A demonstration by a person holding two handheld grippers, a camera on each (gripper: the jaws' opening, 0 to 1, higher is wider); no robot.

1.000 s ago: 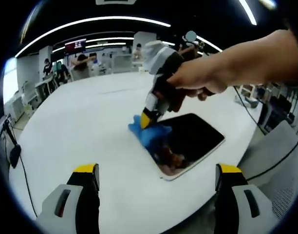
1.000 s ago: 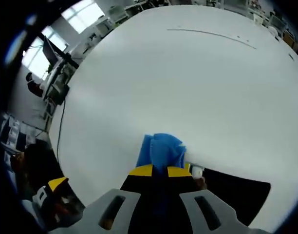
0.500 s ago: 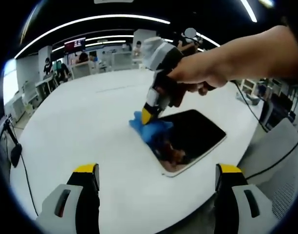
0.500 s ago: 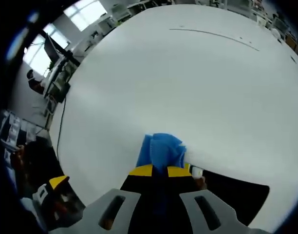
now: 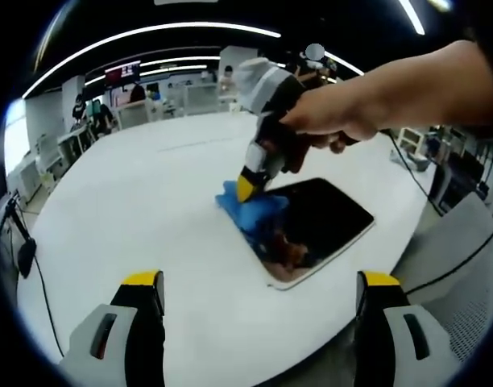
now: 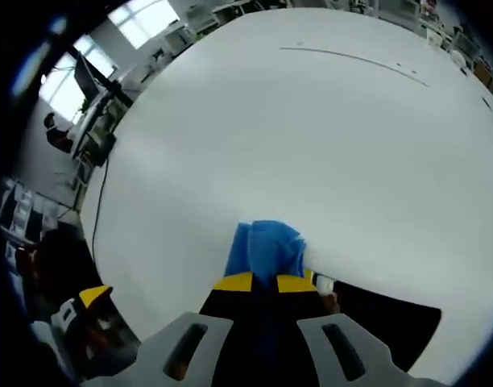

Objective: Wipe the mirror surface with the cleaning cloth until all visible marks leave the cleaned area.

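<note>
Right claw (image 6: 264, 283) clamped, left claw (image 5: 261, 284) agape.

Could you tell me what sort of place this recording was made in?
Probably an open-plan office or lab: long ceiling light strips, desks with people in the background, and a large white table where the mirror lies.

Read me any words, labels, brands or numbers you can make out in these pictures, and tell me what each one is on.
None can be read.
The wall screen in the left gripper view bears red marks, too blurred to read.
The mirror, blue cloth, right gripper and white table carry no lettering.
</note>
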